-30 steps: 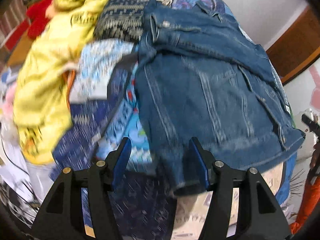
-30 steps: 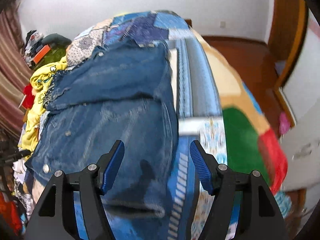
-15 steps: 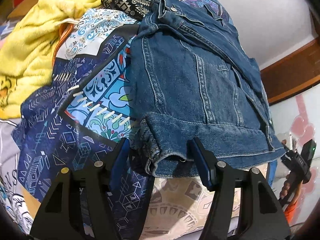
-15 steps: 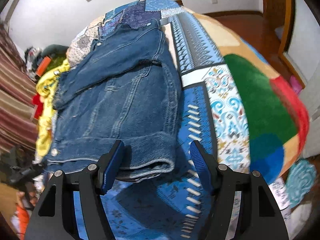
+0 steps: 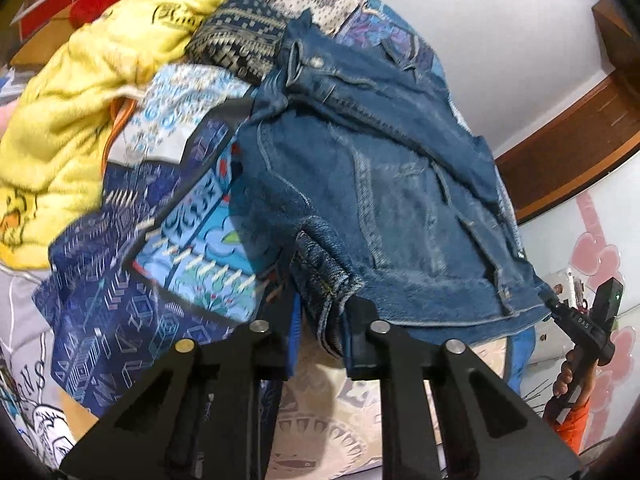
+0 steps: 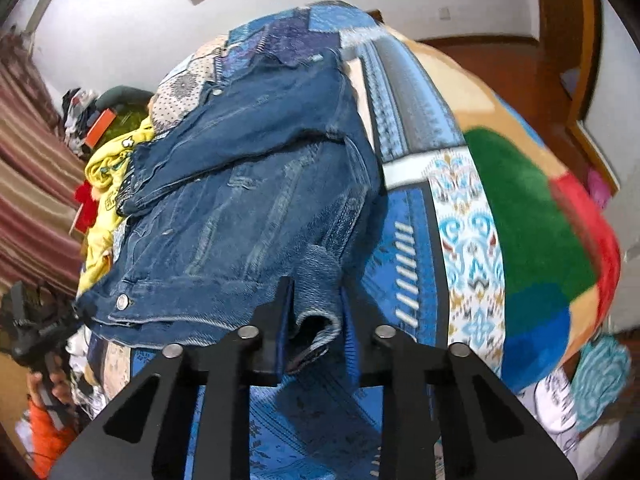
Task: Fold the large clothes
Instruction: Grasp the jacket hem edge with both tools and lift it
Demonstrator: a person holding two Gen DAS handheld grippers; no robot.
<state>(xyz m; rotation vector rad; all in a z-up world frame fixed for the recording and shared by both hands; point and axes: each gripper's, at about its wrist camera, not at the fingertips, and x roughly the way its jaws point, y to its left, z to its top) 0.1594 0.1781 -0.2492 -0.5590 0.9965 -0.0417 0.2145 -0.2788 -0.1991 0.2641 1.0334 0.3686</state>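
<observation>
As both tongs close, left tongs [image 5: 320, 316] and right tongs [image 6: 316, 312] now pinch the denim jacket [image 5: 380, 184] hem (near bed [image 6: 460, 240] edge); we can fold.

Denim jacket [image 5: 392, 184], mid-blue, faded and worn in streaks, lies spread flat beyond both sets of jaws, collar end farthest away. Upper portion is folded over, forming a diagonal edge with a metal button visible. Near hem corners are bunched and pinched: one corner sits between the left jaws, the other, a cuff-like rolled edge [image 6: 316, 300], between the right jaws. A second metal button [image 6: 122, 301] shows on the hem band left of the right jaws.
</observation>
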